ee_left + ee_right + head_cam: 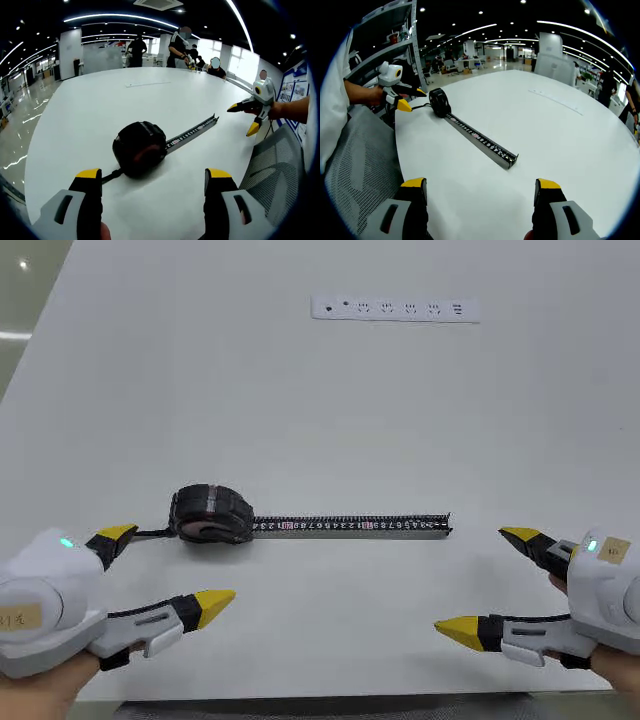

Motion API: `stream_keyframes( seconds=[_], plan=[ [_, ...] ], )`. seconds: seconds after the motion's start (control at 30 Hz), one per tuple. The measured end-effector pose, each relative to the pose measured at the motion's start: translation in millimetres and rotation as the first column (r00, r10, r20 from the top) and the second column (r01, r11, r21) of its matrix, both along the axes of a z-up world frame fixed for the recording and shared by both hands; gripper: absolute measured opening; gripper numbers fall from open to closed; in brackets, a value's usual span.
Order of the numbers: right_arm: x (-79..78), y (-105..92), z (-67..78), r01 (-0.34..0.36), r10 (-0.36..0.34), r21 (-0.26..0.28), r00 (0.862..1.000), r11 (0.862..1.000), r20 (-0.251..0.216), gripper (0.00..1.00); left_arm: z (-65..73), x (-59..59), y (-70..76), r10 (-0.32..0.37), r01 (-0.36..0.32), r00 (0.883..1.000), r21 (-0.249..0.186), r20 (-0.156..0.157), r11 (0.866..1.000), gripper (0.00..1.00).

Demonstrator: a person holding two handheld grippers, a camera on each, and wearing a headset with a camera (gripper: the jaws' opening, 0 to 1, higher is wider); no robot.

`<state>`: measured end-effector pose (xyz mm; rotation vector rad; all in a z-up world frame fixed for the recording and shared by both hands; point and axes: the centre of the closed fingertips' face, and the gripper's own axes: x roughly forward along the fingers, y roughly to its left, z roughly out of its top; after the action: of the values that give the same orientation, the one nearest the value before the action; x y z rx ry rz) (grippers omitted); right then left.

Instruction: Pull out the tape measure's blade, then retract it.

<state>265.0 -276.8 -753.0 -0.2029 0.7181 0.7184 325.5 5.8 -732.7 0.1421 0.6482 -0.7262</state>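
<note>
Your left claw (168, 567) and right claw (488, 581) hang released at the near edge of the worktop (300, 420), tips angled inward, gripping nothing. Just beyond them lies the tape measure (210, 515), its blade (350, 526) out flat to the right. The pull looks done and the retract is not — next, steady the case and free the blade. A power strip (395, 309) sits far back.

A white power strip (394, 308) lies flat near the far edge of a broad white counter (300, 420). A grey mesh chair (360, 165) stands at the near side; people (177, 47) gather beyond under ceiling strip lights (120, 17).
</note>
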Motion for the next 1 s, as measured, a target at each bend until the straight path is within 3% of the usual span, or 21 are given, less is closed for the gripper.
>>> stream_keyframes(
  seconds=[0.37, 1.0],
  plan=[
    [1.0, -3.1, -1.7, 0.005, -0.005, 0.003, 1.000, 1.000, -0.005, 0.87, 3.0, 11.7, -22.6, 0.008, -0.008, 1.000, -0.051, -0.015, 0.999, 0.82],
    [6.1, -1.2, -5.1, -0.007, 0.007, 0.004, 1.000, 1.000, -0.011, 0.86, -4.2, 25.3, -26.7, 0.100, -0.102, 0.994, -0.054, -0.032, 0.993, 0.79]
  ],
)
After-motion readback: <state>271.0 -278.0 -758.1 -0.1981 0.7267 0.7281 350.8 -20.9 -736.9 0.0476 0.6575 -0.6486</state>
